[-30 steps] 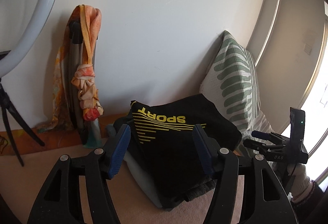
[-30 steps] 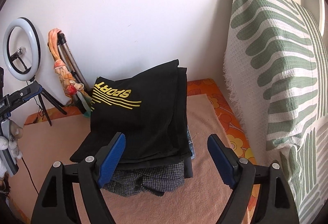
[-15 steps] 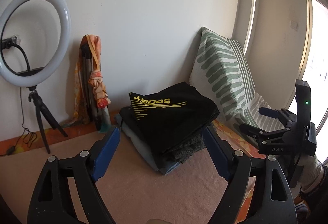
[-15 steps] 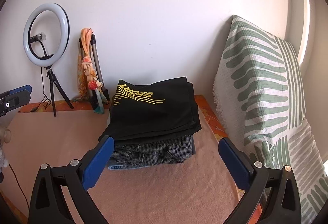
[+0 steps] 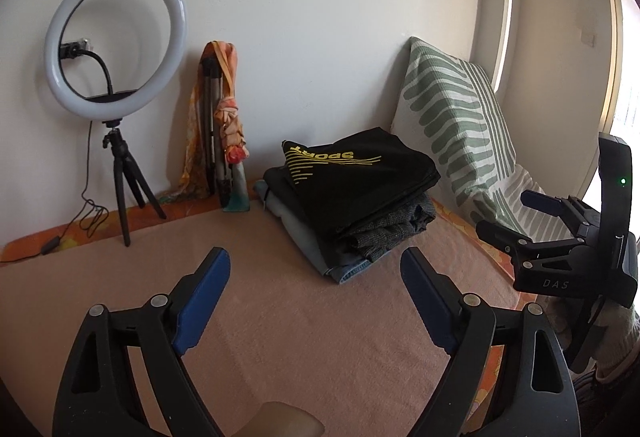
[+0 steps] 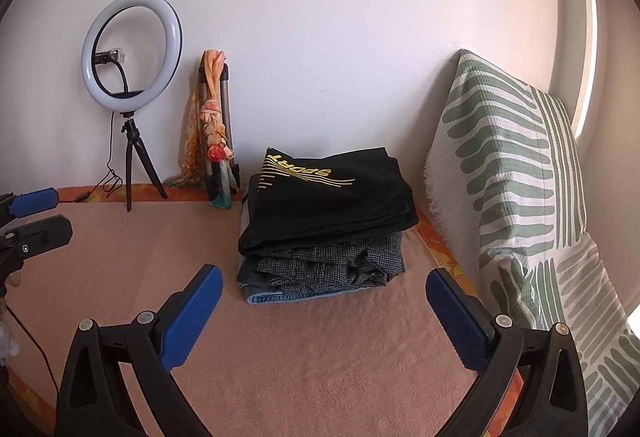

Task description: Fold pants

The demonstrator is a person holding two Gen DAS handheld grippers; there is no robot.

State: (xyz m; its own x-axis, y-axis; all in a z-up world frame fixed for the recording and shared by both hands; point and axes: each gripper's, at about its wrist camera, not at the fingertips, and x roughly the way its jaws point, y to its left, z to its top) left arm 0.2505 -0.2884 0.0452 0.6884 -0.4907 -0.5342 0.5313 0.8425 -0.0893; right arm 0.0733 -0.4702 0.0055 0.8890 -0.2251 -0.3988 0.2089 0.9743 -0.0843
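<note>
So I'm looking at the stack of folded clothes (image 6: 326, 225) — the black SPORT pants (image 6: 328, 193) are sitting on top of it, dead center of the right wrist frame and a bit right of center in the left one. The pile is lying straight ahead of both tongs on the pink blanket (image 6: 320, 357), well apart from them. Its long axis is running roughly left-to-right across the right wrist frame, folded edge facing me.

I'm holding the right gripper (image 6: 324, 313) squarely in front of the pile, so I'd say it's the better lined up one. The left gripper (image 5: 316, 297) is sitting off to the left, pointing at bare blanket beside the stack. Both are level and low — jaws spread wide, gripping nothing. To me the pants look folded already.
</note>
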